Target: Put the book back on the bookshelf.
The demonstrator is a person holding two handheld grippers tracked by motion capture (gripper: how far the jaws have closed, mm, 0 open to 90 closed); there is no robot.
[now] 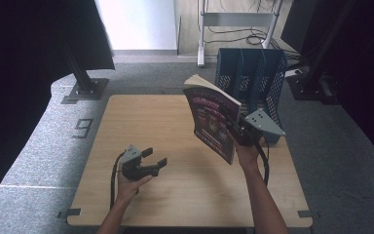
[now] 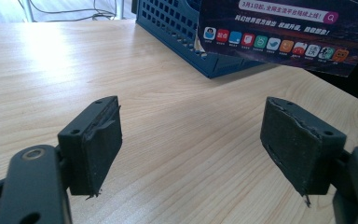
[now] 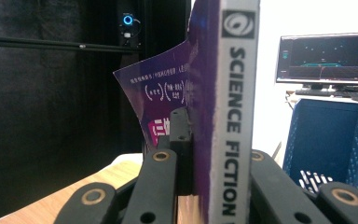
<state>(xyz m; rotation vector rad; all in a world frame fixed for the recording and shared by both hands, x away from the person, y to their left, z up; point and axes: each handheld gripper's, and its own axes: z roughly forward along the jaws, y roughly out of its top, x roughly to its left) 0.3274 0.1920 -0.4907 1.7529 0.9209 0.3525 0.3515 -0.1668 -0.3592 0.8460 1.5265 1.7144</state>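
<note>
A purple paperback magazine (image 1: 212, 119) with "SCIENCE FICTION" on its spine (image 3: 233, 116) stands upright in the air over the table's right half. My right gripper (image 1: 241, 131) is shut on it near its lower spine, the jaws pressing both covers. The front cover curls away from the left jaw in the right gripper view. My left gripper (image 1: 155, 158) hovers low over the wooden table (image 1: 141, 122) at the front left, open with nothing between its pads (image 2: 98, 140). The magazine's lower cover (image 2: 284, 32) shows ahead of it in the left gripper view.
A blue mesh file rack (image 1: 252, 73) with several slots stands at the table's far right corner, just behind the magazine; its base (image 2: 186, 37) shows in the left gripper view. Black curtains hang at both sides. A monitor (image 3: 326, 58) sits beyond the rack.
</note>
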